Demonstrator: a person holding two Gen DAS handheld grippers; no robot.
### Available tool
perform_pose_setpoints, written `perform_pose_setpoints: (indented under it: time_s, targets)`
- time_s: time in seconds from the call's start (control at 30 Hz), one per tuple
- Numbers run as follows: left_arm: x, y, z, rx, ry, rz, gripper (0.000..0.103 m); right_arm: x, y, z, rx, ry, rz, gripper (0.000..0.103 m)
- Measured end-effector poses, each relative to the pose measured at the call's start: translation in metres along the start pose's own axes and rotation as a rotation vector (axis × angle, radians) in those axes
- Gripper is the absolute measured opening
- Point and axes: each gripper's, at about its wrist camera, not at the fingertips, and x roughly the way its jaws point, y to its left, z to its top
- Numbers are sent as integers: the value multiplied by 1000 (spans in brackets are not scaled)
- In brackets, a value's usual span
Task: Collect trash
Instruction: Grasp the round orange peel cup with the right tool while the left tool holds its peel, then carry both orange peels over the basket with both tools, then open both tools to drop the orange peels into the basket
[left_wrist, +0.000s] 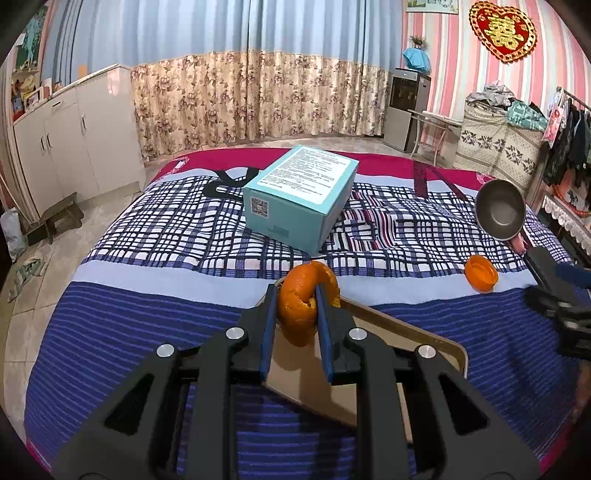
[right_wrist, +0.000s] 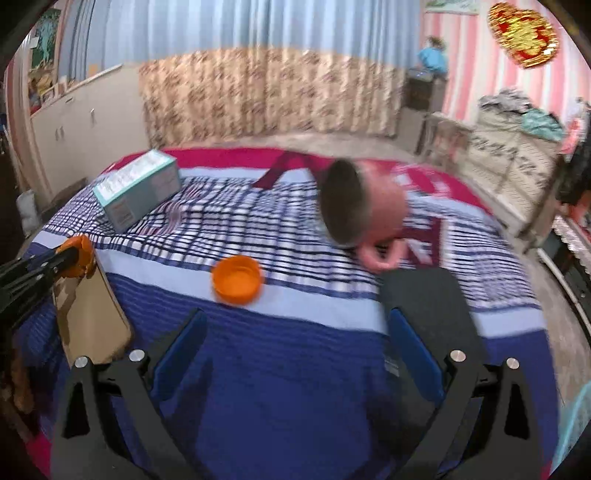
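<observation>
A: How's the trash job going?

B: It's prob. only getting started. The left gripper (left_wrist: 295, 306) is squeezing an orange peel (left_wrist: 301, 314) and holding it over a brown tray (left_wrist: 417, 332) on the bed (left_wrist: 147, 314).

A: Is the tray holding anything?

B: Not that I'm seeing. The bare part is looking clean, but the gripper is hiding some of it. I'm guessing the tray is the trash spot, can't say for sure.

A: And the right gripper (right_wrist: 295, 343)?

B: It's wide apart, holding nothing. It's hanging over the blue stripes, near an orange cap (right_wrist: 237, 280). That view is blurry, btw.

A: So the cap is trash too?

B: I'm thinking so. It's lying open side up on the bed, well apart from the tray, w/ nothing inside.

A: Other pots or boxes?

B: A pink mug (right_wrist: 354, 206) is lying on its side past the cap. Its dark inside is looking empty. A teal box (left_wrist: 301, 192) is sitting closed further back, so I can't tell what's in it.

A: What's left?

B: The peel isn't down yet, and the cap isn't picked up. Maybe the mug and box too, can't tell if they're trash.
</observation>
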Motion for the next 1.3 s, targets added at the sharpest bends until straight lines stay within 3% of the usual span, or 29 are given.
perform_pose_setpoints:
  time_s: [0.07, 0.13, 0.2, 0.27, 0.43, 0.6, 0.8, 0.9, 1.03, 1.13, 1.3]
  targets:
    - [0, 3, -2, -5, 2, -3, 19, 19, 12, 8, -4, 38, 42, 92]
    - [1, 3, -2, -3, 6, -1, 19, 34, 21, 12, -17, 73, 67, 76]
    - [2, 1, -1, 4, 7, 2, 19, 47, 27, 14, -25, 109, 89, 50]
    - [3, 0, -1, 12, 11, 5, 19, 47, 28, 15, -10, 101, 114, 40]
    - [-6, -19, 0, 84, -10, 26, 19, -5, 1, 6, 43, 9, 117, 40]
    - [-31, -73, 7, 122, -22, -106, 19, -77, -73, -25, 158, -83, -2, 40]
    - [-74, -191, 8, 248, -76, -342, 19, -170, -179, -97, 299, -112, -280, 40]
    - [-97, -268, -5, 326, -64, -502, 19, -205, -229, -129, 371, -108, -396, 40]
    - [-118, -350, -28, 422, -38, -644, 19, -239, -291, -171, 449, -94, -540, 40]
    - [-128, -415, -53, 509, -19, -717, 19, -256, -324, -196, 516, -92, -583, 40]
    - [-127, -480, -78, 569, 35, -782, 21, -271, -358, -222, 621, -117, -596, 40]
